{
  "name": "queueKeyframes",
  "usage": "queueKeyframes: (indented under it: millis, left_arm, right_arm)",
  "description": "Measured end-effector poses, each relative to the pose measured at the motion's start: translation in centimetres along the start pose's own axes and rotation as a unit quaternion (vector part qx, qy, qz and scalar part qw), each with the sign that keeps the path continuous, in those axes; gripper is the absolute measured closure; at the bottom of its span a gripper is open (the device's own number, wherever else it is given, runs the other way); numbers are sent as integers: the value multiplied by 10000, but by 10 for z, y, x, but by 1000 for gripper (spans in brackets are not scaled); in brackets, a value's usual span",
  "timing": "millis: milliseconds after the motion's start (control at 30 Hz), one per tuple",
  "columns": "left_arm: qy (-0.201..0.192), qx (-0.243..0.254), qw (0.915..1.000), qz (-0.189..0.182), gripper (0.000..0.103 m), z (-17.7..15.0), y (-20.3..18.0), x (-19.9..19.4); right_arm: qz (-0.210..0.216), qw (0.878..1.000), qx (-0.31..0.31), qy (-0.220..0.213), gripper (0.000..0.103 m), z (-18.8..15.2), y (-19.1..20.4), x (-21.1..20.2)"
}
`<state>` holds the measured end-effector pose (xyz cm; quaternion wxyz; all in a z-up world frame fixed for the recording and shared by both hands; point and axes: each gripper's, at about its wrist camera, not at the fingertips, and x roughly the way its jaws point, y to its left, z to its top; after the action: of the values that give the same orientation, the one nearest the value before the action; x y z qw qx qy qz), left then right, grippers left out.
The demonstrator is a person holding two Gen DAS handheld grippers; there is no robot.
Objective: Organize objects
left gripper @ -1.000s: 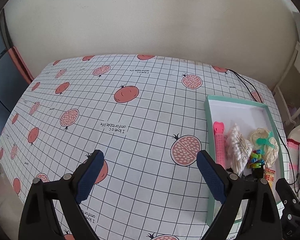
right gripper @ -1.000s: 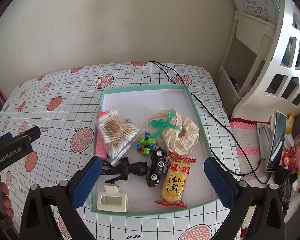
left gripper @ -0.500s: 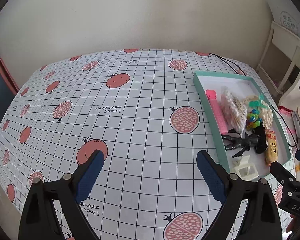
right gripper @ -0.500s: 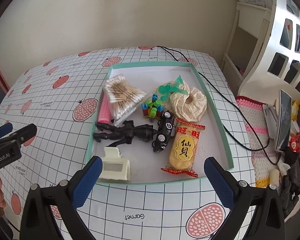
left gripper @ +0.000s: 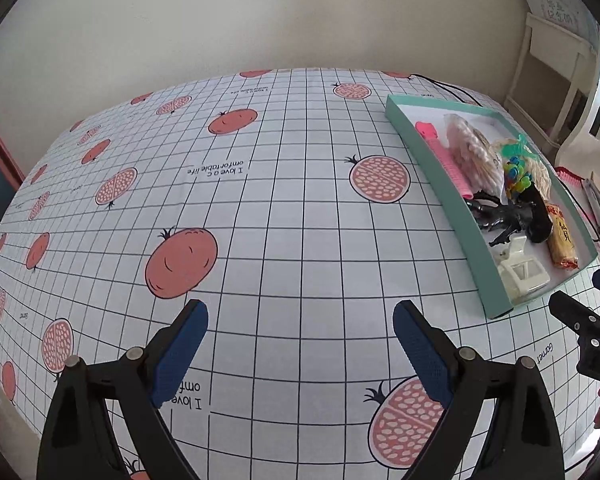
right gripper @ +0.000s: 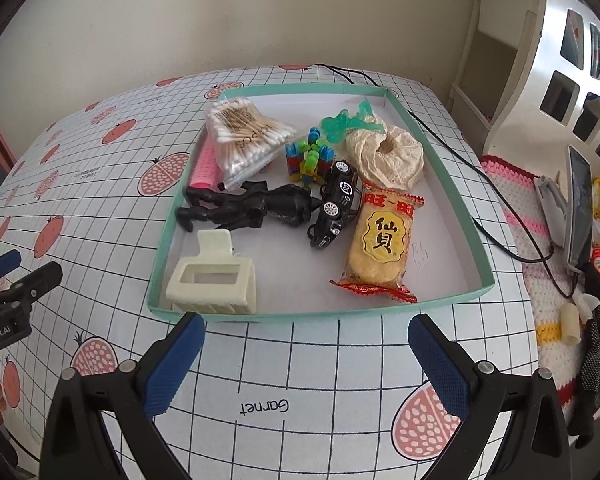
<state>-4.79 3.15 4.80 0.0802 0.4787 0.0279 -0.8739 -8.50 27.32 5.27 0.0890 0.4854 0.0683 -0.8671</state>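
A shallow teal tray on the tablecloth holds a cream hair claw, a black figure, a black toy car, a yellow cracker packet, a bag of cotton swabs, a pink comb, coloured blocks, a green toy and a lace scrunchie. My right gripper is open just in front of the tray's near wall, nothing between its fingers. My left gripper hangs open over bare cloth left of the tray.
The table wears a white grid cloth with pomegranate prints. A black cable runs along the tray's right side. A white shelf unit and a crocheted mat with a phone stand to the right. A wall closes the back.
Both grippers have drawn back toward the table's near edge and tilted down, so the tray appears nearer and lower in the right view. The tray's contents have not shifted.
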Motion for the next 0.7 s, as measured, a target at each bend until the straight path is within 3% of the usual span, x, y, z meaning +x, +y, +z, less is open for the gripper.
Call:
queueKeyframes:
  millis: [267, 700]
  left_arm:
    - [235, -10, 9997, 33, 9, -22, 6, 20]
    - [248, 20, 9996, -132, 9, -30, -1, 26]
  right_arm:
    - [-73, 9999, 11, 146, 0, -12, 0, 12]
    - [-134, 9994, -169, 286, 0, -19, 10, 26]
